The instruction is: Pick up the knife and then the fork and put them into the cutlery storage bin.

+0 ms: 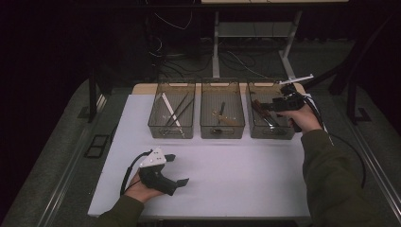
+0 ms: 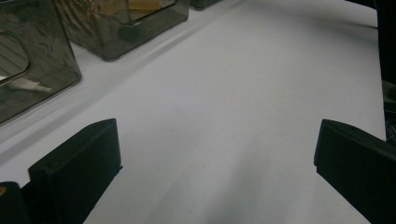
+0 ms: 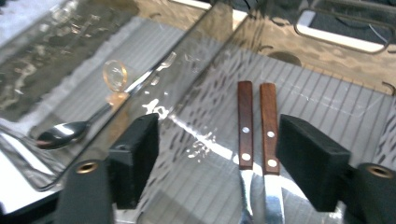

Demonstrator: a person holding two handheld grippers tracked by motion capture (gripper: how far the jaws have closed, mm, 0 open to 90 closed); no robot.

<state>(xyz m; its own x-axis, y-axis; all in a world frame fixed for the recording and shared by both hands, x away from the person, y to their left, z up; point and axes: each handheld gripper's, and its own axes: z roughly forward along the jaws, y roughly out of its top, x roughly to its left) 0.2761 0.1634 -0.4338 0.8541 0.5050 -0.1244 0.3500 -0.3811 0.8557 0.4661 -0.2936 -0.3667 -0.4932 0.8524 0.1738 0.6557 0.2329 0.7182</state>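
Note:
Three smoky clear bins stand in a row at the back of the white table top (image 1: 236,175). Over the right bin (image 1: 270,133) a hand holds my right gripper (image 1: 266,108), its jaws open. In the right gripper view two wooden-handled knives (image 3: 256,126) lie side by side on that bin's ribbed floor (image 3: 327,107), below the gap of my right gripper (image 3: 215,154), and the pads touch neither. My left gripper (image 1: 179,169) rests in a hand on the table's front left, open, with bare white surface between the jaws of my left gripper (image 2: 215,154).
The middle bin (image 1: 222,131) holds a spoon (image 3: 60,133) and a small amber piece (image 3: 115,77). The left bin (image 1: 171,130) holds long thin sticks (image 1: 172,111). Table legs and cables stand on the floor behind the bins.

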